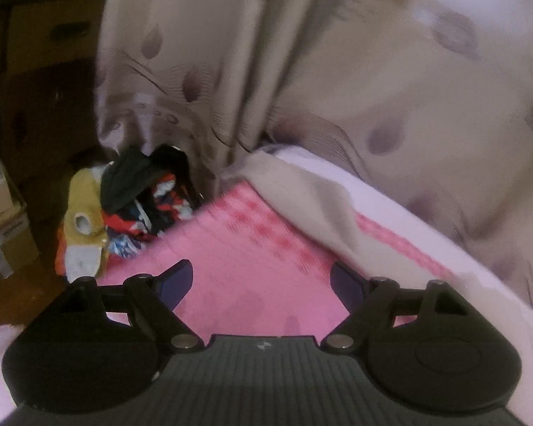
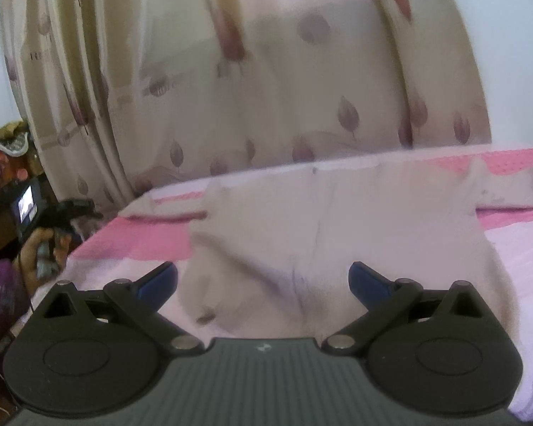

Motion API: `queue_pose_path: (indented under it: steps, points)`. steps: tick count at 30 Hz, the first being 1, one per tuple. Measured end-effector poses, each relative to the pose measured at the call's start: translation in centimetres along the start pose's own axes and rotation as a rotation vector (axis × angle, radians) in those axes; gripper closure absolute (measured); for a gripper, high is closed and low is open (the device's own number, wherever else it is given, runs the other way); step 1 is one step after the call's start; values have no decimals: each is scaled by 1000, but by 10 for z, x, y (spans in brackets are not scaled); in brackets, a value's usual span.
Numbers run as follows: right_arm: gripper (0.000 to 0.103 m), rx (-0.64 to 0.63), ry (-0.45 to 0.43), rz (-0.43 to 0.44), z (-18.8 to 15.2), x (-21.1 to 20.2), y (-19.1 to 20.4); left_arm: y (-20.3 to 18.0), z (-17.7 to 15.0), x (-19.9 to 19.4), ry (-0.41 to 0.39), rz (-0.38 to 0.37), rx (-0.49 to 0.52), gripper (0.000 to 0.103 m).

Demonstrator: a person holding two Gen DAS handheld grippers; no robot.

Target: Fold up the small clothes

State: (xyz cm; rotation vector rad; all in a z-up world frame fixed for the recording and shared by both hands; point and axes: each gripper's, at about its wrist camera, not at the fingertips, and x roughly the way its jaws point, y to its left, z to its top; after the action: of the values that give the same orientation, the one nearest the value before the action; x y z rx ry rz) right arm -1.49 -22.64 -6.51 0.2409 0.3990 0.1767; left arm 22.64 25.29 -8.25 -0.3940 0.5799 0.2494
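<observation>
A pale beige garment (image 2: 330, 220) lies spread flat on the pink and white bed cover (image 2: 149, 238), its sleeves out to both sides. My right gripper (image 2: 263, 280) is open and empty, hovering over the garment's near edge. In the left wrist view the same garment (image 1: 302, 198) shows as a beige fold at the right of the pink cover (image 1: 238, 269). My left gripper (image 1: 261, 278) is open and empty above the pink cover, to the left of the garment. The left gripper and the hand holding it also show in the right wrist view (image 2: 58, 220).
A pile of loose clothes (image 1: 124, 209) in yellow, black and red lies off the bed's left edge. Patterned curtains (image 1: 302, 71) hang close behind the bed. Cardboard boxes (image 1: 46, 46) stand at the left.
</observation>
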Motion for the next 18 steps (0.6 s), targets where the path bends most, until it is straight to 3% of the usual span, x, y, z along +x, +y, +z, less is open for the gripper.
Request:
queue_pose_path:
  steps: [5, 13, 18]
  points:
    - [0, 11, 41, -39, -3, 17, -10, 15, 40, 46, 16, 5, -49, 19]
    - [0, 41, 89, -63, 4, 36, -12, 38, 78, 118, 110, -63, -261, 13]
    - [0, 21, 113, -35, 13, 46, -1, 32, 83, 157, 179, -75, -244, 27]
